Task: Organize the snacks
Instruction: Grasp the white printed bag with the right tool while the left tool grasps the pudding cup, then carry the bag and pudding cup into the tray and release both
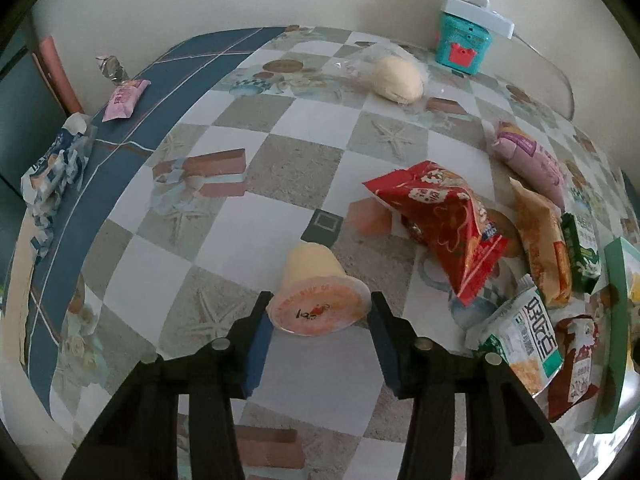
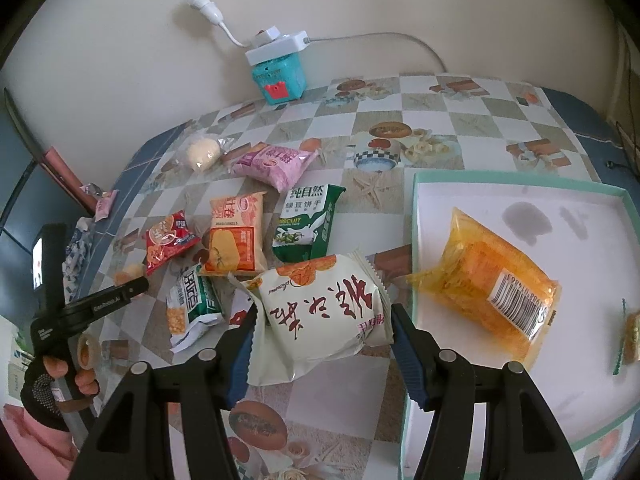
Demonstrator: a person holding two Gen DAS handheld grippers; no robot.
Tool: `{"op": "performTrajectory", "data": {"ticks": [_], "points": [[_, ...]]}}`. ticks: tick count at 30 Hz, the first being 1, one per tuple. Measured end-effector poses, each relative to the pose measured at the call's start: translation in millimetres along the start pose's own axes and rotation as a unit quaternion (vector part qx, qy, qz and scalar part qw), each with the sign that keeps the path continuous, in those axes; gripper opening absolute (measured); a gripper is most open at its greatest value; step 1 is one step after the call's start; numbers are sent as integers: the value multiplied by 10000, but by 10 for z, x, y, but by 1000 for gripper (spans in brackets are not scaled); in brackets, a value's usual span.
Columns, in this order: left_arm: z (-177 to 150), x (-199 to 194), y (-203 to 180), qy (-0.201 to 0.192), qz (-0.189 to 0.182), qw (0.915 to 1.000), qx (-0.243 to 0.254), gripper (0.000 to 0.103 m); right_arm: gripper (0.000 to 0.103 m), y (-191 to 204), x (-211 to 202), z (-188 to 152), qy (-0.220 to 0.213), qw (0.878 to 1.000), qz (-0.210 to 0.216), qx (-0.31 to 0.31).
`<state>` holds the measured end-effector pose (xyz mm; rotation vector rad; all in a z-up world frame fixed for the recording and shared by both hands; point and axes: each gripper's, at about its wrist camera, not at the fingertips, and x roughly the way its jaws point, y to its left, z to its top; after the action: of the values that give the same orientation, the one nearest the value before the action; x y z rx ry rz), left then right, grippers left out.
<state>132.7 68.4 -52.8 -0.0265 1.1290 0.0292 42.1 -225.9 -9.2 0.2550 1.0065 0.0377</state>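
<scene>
Left gripper (image 1: 318, 312): fingers (image 1: 256, 344) spread to either side of a jelly cup (image 1: 316, 292) lying on its side on the table (image 1: 224, 120), sealed lid toward the camera. The left pad sits right at the lid's rim; a narrow gap shows at the right pad. Grip not confirmed, so the fingers read as parted around the cup, not pinching it

Right gripper (image 2: 322, 330): fingers (image 2: 408, 356) close on the two ends of a white snack packet (image 2: 320, 312) with red lettering; both pads touch the wrapper, and the packet bulges between them. The packet sits just left of the tray (image 2: 520, 200), whose pale green rim is beside the right finger

Only the right wrist view shows the tray's inside: an orange packet (image 2: 484, 292) with a barcode lies in it. It also shows a gloved hand (image 2: 56, 384) holding the left gripper's handle at lower left

Only the left wrist view shows the jelly cup clearly, plus a red packet (image 1: 440, 220) just beyond it
</scene>
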Motion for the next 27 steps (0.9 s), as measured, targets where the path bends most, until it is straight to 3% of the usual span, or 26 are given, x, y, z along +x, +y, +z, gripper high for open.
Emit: {"op": "performTrajectory", "data": {"ticks": [3, 9, 15, 19, 23, 27], "points": [[-11, -109, -18, -32, 45, 10000, -9, 47, 64, -24, -53, 16, -51, 9999, 89, 64], [118, -682, -288, -666, -100, 9972, 336, 45, 64, -190, -363, 124, -492, 9984, 178, 220], [280, -1105, -909, -1029, -619, 9885, 921, 45, 64, -742, -647, 261, -748, 9953, -326, 523], [300, -1205, -1607, -1035, -974, 9766, 1613, 45, 64, -1294, -678, 293, -571, 9898, -908, 940], [217, -1177, -2443, -842, -1319, 9574, 2426, 45, 64, -1722, -692, 282, -389, 9836, -1354, 1127], [88, -1084, -3141, -538, -1606, 9407, 2938, 45, 64, -2092, -699, 281, -202, 9776, -1681, 1253]]}}
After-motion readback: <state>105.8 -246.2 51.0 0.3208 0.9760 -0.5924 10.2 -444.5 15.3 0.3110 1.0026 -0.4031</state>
